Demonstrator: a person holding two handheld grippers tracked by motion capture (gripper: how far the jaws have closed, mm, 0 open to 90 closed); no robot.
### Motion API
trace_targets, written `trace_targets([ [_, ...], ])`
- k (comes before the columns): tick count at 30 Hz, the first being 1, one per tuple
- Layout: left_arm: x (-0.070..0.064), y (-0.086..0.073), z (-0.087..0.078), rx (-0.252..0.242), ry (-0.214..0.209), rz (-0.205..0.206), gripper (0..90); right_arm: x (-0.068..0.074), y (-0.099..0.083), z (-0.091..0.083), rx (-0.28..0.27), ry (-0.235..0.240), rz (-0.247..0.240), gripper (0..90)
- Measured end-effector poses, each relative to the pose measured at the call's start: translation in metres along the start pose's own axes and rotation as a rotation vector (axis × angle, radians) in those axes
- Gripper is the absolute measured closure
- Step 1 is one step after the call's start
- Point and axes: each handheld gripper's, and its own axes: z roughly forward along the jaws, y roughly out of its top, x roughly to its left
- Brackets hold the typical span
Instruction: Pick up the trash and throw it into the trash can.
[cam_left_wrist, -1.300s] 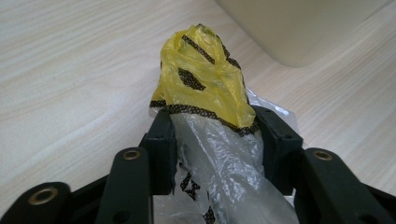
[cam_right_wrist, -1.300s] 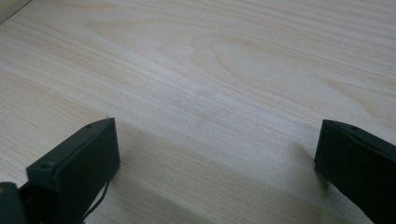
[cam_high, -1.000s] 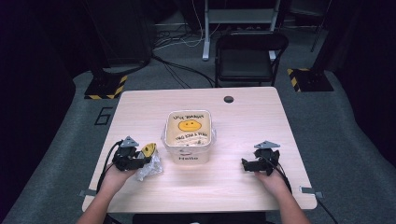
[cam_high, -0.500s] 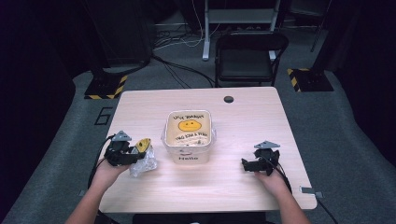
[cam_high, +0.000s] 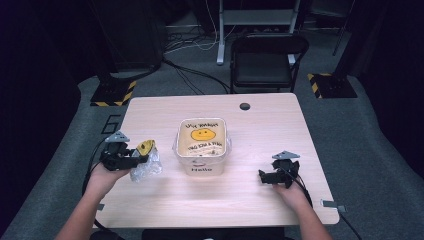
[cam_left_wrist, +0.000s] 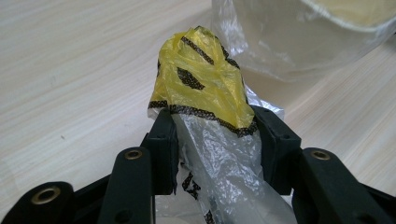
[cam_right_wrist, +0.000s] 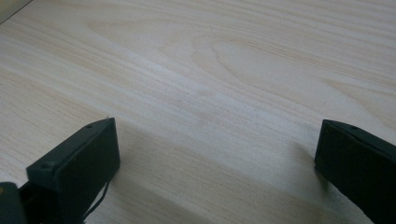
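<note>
L gripper (cam_left_wrist: 215, 135): jaws closed on the plastic bag, pinching it just below its yellow top; sits nr the table's left edge, held in the person's left hand (cam_high: 102, 175).
Plastic bag (cam_left_wrist: 205, 93): clear crinkled film w/ yellow, black-printed top sticking up past the jaw tips; clear part trails back betw. the jaws. In high view its lower end rests on the table by the gripper, just left of the tub, not touching it as far as can be told.
R gripper (cam_right_wrist: 217, 154): jaws wide apart, nothing betw. them, bare wood beneath; nr the table's right-front corner, in the person's right hand (cam_high: 292, 192).
Tub (cam_high: 201, 145): clear plastic container, smiley-face print inside, "Hello" on front wall; mid-table, betw. the two grippers.
Table (cam_high: 260, 130): light wood; small dark round hole nr far edge.
Chair (cam_high: 265, 62): black folding, beyond far edge.
</note>
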Motion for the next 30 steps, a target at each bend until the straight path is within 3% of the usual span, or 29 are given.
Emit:
trace_targets([
  [12,0.002,0.025,-0.023,-0.039,-0.023,0.013,55.9,0.000,0.000,0.000,-0.001,-0.001,0.002,0.0],
  [16,0.000,0.036,-0.025,-0.043,-0.033,0.017,56.0,0.000,0.000,0.000,-0.001,0.000,0.000,0.0],
  [30,-0.019,0.076,-0.022,-0.041,-0.046,0.094,56.0,0.000,0.000,0.000,0.000,0.000,0.000,0.0],
])
